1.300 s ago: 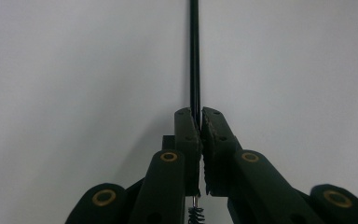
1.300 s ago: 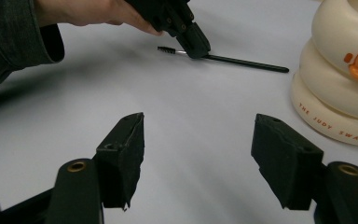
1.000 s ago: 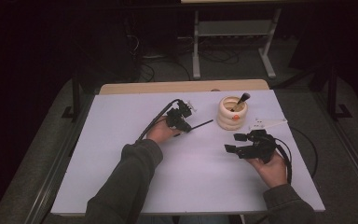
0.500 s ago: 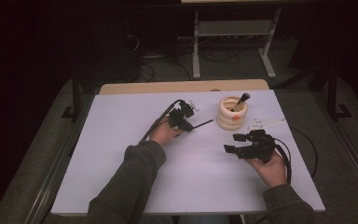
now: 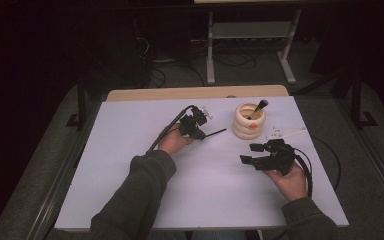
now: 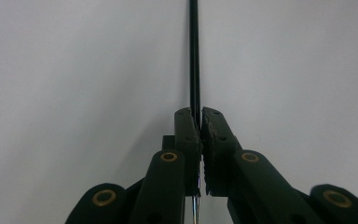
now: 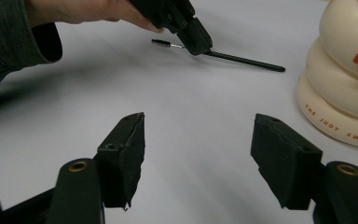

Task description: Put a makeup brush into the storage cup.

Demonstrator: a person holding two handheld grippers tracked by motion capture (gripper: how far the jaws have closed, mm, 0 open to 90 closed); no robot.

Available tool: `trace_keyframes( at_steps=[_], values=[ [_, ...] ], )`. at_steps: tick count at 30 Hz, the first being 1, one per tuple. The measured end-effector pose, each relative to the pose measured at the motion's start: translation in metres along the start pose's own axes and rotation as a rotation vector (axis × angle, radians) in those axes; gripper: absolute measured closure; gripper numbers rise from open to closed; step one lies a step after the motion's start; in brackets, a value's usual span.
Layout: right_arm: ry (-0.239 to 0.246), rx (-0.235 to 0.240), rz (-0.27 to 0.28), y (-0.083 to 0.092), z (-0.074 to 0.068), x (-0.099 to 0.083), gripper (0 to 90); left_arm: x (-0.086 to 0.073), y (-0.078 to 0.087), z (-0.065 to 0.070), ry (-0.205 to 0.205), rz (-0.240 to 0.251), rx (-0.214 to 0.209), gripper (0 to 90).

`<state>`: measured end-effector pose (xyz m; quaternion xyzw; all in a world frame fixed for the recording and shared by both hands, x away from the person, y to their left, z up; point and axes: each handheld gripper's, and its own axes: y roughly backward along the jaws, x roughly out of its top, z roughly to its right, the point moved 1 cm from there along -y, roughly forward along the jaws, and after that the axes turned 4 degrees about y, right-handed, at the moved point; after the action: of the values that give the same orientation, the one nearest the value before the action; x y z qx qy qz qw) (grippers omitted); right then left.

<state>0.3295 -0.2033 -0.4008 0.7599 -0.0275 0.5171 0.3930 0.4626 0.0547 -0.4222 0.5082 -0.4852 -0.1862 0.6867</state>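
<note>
While the left hand-held gripper (image 5: 198, 129) was clamped on the thin black brush (image 5: 215, 133) at frame centre, its placement in the cream holder (image 5: 249, 121) remained outstanding; the right hand-held gripper (image 5: 252, 154) stood released.

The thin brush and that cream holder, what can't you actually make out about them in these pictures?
- Brush: in the left gripper view its far end is cut off by the top edge, and its bristle end is hidden behind the left hand-held gripper.
- Holder: cut off by the right edge in the right gripper view; its printed words break off.
- Tool in the holder: too small in the high view to identify.
</note>
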Motion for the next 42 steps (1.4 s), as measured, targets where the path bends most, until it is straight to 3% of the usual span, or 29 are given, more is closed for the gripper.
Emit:
trace_keyframes(
  at_steps=[8, 10, 21, 37, 42],
  values=[
    [0.006, 0.001, 0.0, 0.0, -0.002, 0.0, 34.1, -0.004, 0.005, 0.003, -0.02, -0.013, -0.004, 86.1],
    [0.008, 0.001, 0.0, 0.0, -0.002, 0.001, 34.1, -0.004, 0.006, 0.002, -0.007, -0.004, -0.017, 86.2],
    [0.009, 0.002, -0.004, -0.001, -0.001, 0.0, 34.1, -0.007, 0.01, 0.001, -0.014, 0.011, -0.011, 86.2],
    [0.017, 0.012, -0.016, -0.005, -0.005, 0.002, 34.2, -0.016, 0.04, 0.01, -0.064, 0.043, -0.016, 86.1],
    [0.045, 0.019, -0.019, -0.006, -0.009, 0.006, 34.1, -0.024, 0.053, 0.017, -0.09, 0.043, -0.027, 86.1]
  ],
)
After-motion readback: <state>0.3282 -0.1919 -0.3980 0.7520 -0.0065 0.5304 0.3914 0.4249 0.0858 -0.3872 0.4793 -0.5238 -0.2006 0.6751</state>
